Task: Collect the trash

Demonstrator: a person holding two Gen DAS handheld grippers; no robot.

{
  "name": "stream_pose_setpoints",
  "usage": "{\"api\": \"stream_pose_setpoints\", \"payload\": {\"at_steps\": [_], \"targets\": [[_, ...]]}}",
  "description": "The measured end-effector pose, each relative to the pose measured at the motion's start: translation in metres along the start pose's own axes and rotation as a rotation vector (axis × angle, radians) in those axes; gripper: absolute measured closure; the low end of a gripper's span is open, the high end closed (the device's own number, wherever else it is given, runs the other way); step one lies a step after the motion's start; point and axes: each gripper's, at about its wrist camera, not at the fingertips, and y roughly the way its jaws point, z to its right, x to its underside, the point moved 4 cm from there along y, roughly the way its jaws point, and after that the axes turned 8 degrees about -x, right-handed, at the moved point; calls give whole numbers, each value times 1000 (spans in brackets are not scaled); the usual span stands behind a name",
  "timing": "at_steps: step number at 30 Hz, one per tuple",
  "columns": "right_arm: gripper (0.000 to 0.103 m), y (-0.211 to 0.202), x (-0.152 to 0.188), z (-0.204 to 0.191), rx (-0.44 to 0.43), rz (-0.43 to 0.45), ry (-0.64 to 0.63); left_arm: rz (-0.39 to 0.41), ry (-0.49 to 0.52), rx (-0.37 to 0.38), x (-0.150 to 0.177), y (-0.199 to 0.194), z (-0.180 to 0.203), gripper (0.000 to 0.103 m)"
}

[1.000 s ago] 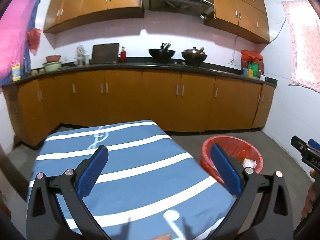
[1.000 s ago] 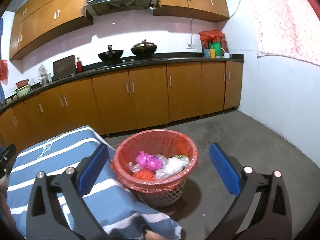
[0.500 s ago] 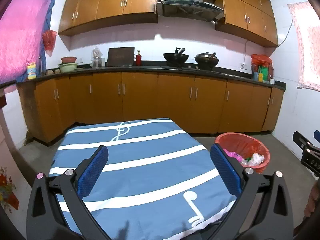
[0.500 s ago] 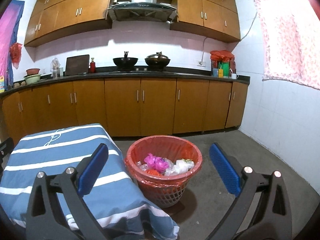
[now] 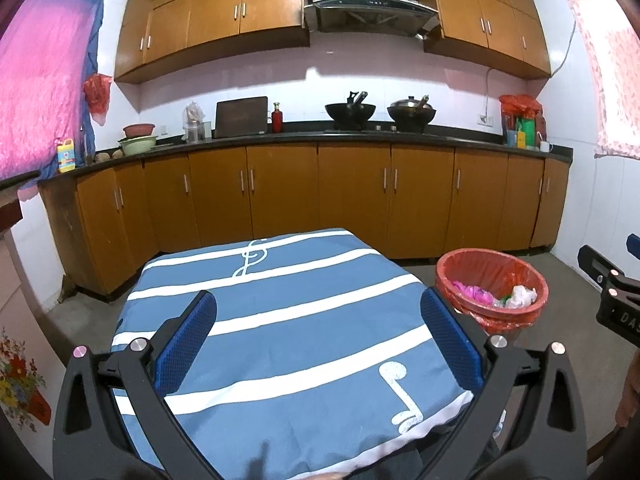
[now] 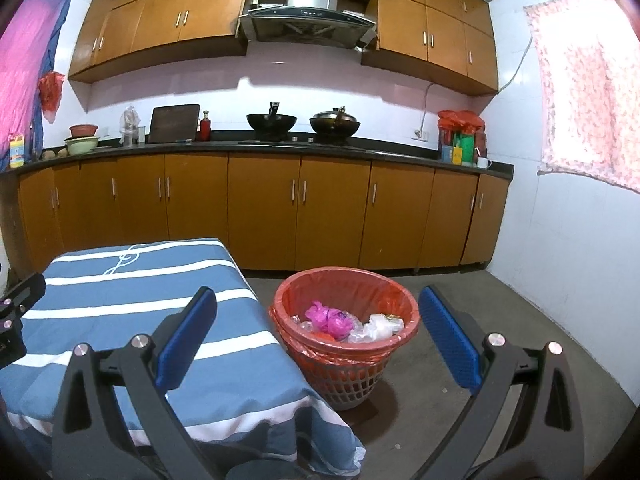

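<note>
Both the left gripper [image 5: 318, 338] and right gripper [image 6: 318, 336] hover with jaws spread, empty. Beside the blue-and-white striped cloth-covered table [image 6: 120, 292] stands the red-lined plastic waste basket [image 6: 344, 344], holding crumpled plastic trash [image 6: 332, 320].

Red-lined basket [image 6: 347, 344] upright on floor beside table, holding crumpled trash [image 6: 329, 317].

A kitchen with brown cabinets [image 6: 296, 208] below a black counter [image 6: 280, 148]. On the counter stand two woks [image 6: 272, 121], a red bottle [image 6: 205, 126], a white mug [image 6: 483, 162] and stacked bowls [image 6: 82, 140]. A range hood [image 6: 308, 16] hangs above. A blue-and-white striped cloth [image 5: 288, 320] printed with music notes covers a table.
</note>
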Motion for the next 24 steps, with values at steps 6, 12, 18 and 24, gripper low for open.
{"api": "stream_pose_setpoints", "payload": {"at_steps": [6,12,18,24], "targets": [[4,4,7,2,0,-20,15,-5,13,18,4,-1,7,2],[4,5,10,8,2,-22,39,-6,25,33,6,-2,12,2],[4,7,12,12,0,-27,58,-9,40,36,8,-1,17,2],[4,7,16,15,3,-33,67,-18,40,41,9,0,18,2]]}}
